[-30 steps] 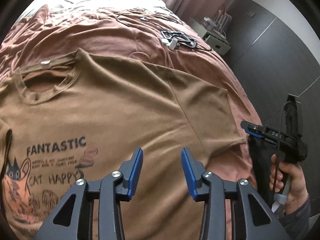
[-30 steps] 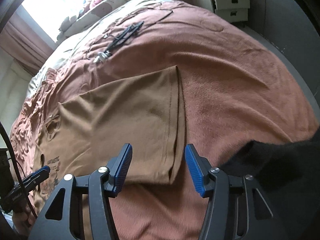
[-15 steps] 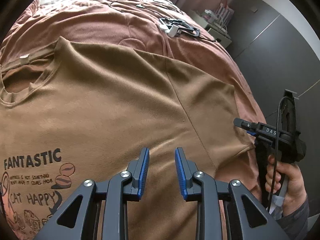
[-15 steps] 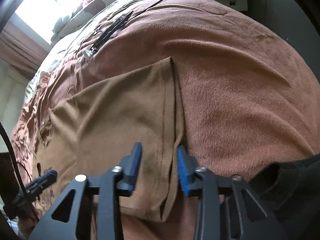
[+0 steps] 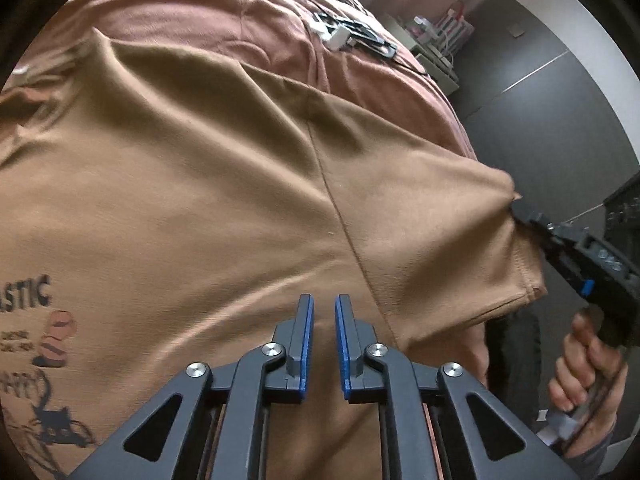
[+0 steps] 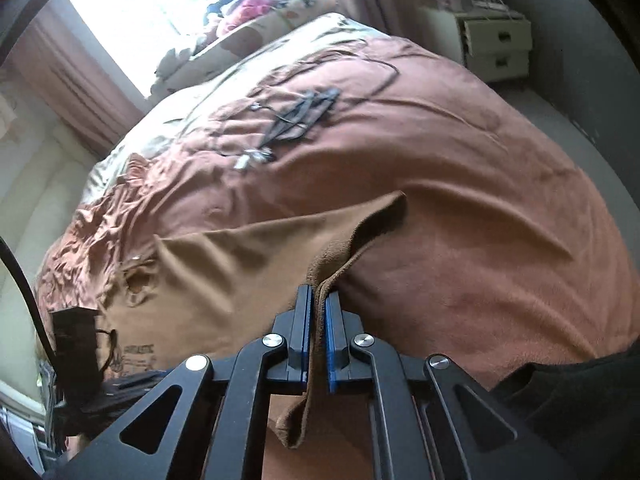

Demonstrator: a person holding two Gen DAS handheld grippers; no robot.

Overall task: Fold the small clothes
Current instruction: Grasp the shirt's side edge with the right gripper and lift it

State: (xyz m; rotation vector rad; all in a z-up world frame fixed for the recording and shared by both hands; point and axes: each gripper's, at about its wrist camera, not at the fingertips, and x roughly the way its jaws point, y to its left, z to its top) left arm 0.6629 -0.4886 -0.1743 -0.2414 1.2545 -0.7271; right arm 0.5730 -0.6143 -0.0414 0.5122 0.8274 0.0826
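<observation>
T-shirt (image 5: pixel 208 184): spread on the brown bedspread (image 6: pixel 460 184).
Right gripper (image 6: pixel 318 312): clamped on the sleeve hem, lifting it to fold inward.
Left gripper (image 5: pixel 322 316): closing over the shirt's side; a narrow gap shows between pads, no visible pinch.

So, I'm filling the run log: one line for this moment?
step: fold start | right gripper: shut on brown cotton T-shirt sleeve, lifted | left gripper: closing over T-shirt body | surface: rust-brown bedspread

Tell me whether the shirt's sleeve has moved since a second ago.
Yes. The sleeve, pinched in the right gripper, has lifted off the bedspread it lay flat on.
</observation>
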